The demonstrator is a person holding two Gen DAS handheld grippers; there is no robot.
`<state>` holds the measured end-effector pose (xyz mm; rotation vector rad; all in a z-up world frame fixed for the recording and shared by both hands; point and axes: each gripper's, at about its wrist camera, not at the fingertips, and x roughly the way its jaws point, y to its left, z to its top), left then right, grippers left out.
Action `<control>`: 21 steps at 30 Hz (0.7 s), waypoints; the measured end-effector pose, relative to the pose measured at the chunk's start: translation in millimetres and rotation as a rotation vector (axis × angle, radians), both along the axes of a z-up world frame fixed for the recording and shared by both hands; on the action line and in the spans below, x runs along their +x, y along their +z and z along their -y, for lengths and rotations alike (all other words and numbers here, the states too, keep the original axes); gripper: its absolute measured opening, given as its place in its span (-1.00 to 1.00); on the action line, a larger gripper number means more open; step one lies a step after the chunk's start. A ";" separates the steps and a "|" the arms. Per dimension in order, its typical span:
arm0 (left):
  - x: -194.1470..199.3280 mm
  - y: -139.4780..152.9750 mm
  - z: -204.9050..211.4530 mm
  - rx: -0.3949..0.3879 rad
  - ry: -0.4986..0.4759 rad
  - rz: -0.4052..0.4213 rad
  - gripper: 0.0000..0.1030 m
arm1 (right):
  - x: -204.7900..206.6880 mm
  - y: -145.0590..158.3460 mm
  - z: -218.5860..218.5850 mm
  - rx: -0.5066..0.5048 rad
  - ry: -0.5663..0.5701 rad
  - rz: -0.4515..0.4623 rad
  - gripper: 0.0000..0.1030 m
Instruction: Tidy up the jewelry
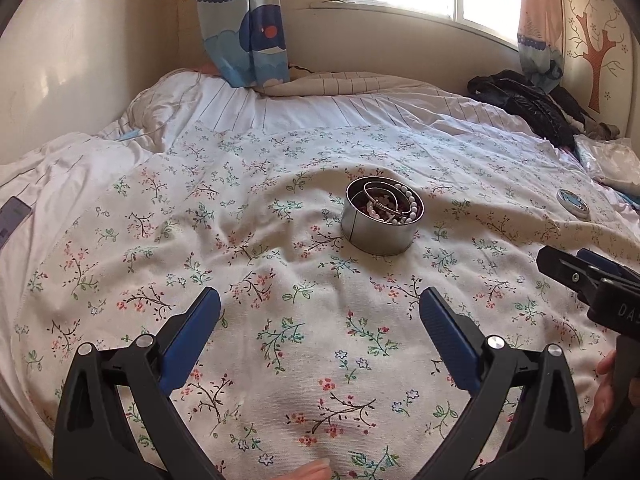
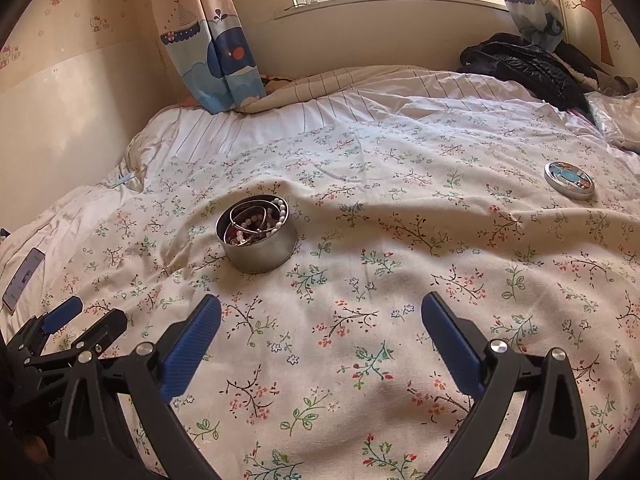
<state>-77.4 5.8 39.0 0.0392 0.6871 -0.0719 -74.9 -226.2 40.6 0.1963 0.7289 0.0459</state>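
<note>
With both my left hand-held gripper and right hand-held gripper spread apart, the tin ahead could tip on the soft bed, spilling its beads

Black plastic left gripper and right gripper — blue ribbed jaws, silver screws.

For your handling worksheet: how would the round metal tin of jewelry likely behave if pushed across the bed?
The tin looks rigid and squat, so probably slides rather than tips. The soft, wrinkled bedspread may snag it, rattling the loose beads.
</note>
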 end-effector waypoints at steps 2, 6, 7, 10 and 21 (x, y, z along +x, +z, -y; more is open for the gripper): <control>-1.3 0.5 0.2 0.003 0.002 0.006 0.86 | 0.0 -0.1 -1.0 -0.006 0.000 0.002 0.87; -1.6 -0.1 2.5 0.022 0.003 0.008 0.86 | 0.0 -0.5 -3.0 -0.015 0.001 0.001 0.87; -1.6 0.0 2.9 0.025 0.003 0.009 0.86 | 0.2 -0.7 -3.4 -0.017 0.002 0.001 0.87; -2.2 1.1 2.1 0.023 0.007 0.012 0.86 | 1.1 -0.9 -4.3 -0.020 0.003 -0.001 0.87; -1.6 1.0 -2.0 0.011 0.018 0.011 0.86 | 2.1 -1.4 -6.7 -0.029 0.007 -0.002 0.87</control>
